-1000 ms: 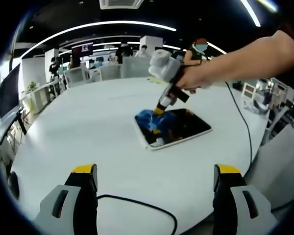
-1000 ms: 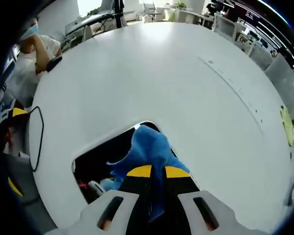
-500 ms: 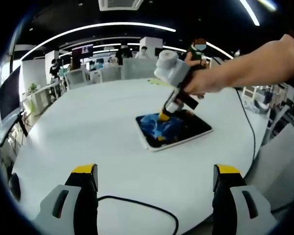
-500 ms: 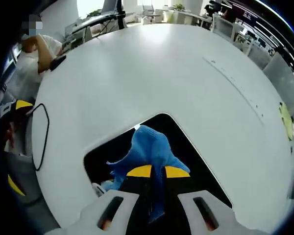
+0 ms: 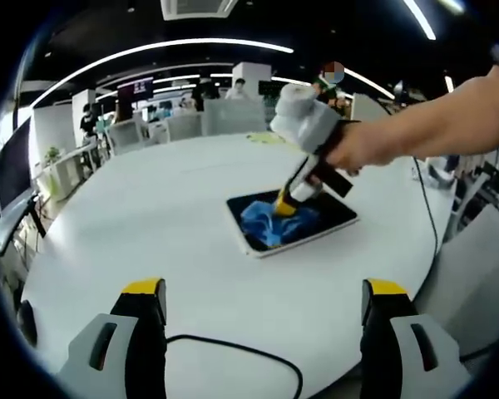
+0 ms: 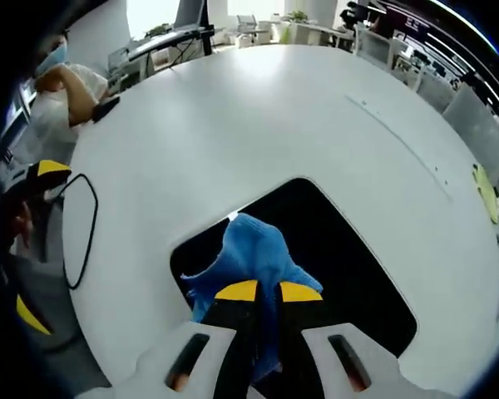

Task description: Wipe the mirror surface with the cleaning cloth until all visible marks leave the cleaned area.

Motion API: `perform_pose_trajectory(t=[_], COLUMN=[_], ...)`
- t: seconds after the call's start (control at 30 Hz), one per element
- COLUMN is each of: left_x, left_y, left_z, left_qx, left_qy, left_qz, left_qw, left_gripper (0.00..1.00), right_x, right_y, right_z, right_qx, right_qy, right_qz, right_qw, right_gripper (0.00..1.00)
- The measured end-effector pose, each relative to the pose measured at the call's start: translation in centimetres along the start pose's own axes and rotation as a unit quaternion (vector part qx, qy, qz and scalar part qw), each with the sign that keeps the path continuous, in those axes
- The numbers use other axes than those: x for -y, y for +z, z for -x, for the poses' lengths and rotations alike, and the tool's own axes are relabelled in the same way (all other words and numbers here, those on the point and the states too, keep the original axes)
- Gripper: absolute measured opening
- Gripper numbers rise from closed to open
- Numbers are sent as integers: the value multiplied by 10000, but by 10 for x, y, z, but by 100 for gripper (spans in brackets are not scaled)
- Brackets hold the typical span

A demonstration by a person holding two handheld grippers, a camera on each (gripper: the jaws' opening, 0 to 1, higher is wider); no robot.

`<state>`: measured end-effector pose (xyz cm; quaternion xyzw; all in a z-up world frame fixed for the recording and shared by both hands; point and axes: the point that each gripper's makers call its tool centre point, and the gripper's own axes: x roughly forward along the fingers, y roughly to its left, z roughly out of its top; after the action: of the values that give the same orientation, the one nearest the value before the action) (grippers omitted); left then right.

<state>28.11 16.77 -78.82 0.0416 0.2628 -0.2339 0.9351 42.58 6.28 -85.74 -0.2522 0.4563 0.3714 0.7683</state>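
Blue cloth [image 6: 254, 253], pinched in the right tool [image 6: 260, 293], should press flat across the mirror [image 6: 349, 249]; left tool [image 5: 262, 299] idles wide.

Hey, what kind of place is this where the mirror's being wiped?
Most likely an open-plan office: a large white round table holds the mirror, with desks and office chairs behind it, long ceiling light strips, and people at workstations in the background.

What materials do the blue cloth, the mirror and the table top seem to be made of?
Blue cloth: soft matte fabric, perhaps microfibre; it bunches in folds.
Mirror: glossy glass-like face that looks dark, inside a thin white frame, probably plastic.
Table top: smooth white surface with a mild sheen, likely laminate; I cannot be certain.
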Motion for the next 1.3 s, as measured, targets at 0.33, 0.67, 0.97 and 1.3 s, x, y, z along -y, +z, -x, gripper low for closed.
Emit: perform_pose_trajectory(t=[0.33,0.67,0.97,1.3], left_x=[-1,-1,1,2], left_y=[1,0,0,0], left_z=[1,0,0,0], left_qx=[28,28,23,18], left_qy=[23,14,-2,-17], left_qz=[-5,12,-11,-26], left_qw=[10000,10000,10000,10000], left_gripper=[98,98,98,98], right_x=[-19,-31,-36,-37], right_y=[-8,-15,-16,-17], right_z=[9,13,15,15], right_qx=[50,97,93,187], right_qy=[6,88,92,96], right_qz=[-118,-318,-324,-308], right_qw=[9999,9994,9994,9993], right_gripper=[3,3,3,3])
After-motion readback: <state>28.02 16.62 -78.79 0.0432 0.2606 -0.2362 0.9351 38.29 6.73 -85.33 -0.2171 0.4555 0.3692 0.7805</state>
